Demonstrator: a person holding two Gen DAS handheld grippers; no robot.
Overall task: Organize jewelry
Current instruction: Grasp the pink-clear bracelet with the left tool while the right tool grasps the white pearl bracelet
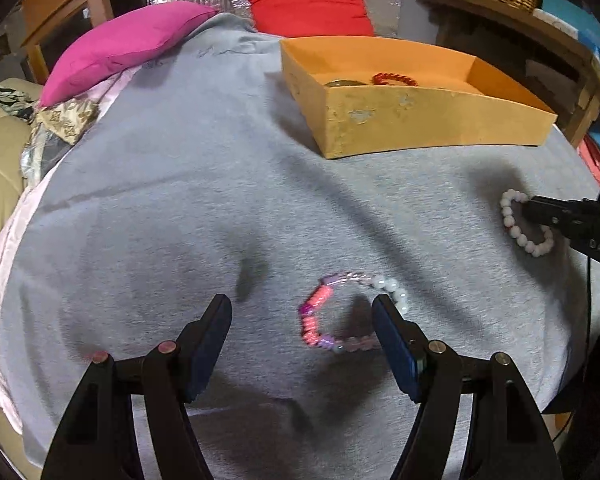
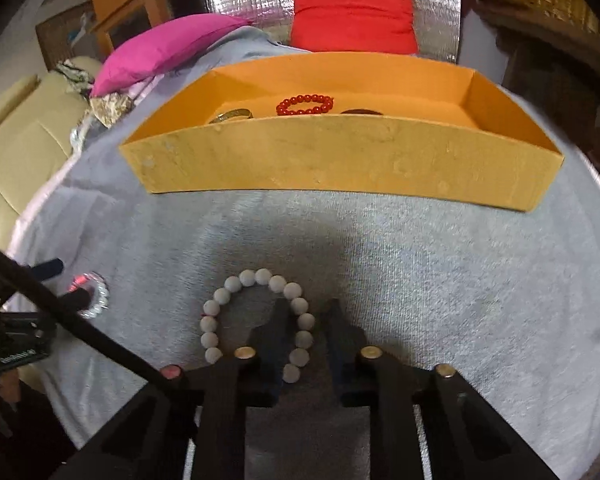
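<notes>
Straddling one side of the white bead bracelet (image 2: 256, 322) on the grey cloth (image 2: 440, 280), the right claw (image 2: 306, 344) stands narrowly apart, not clamped. The left claw (image 1: 302, 332) gapes wide over the pink-and-white bracelet (image 1: 350, 312), one finger touching its rim. Beyond, the orange box (image 2: 340, 160) holds a red bead bracelet (image 2: 305, 105).
</notes>
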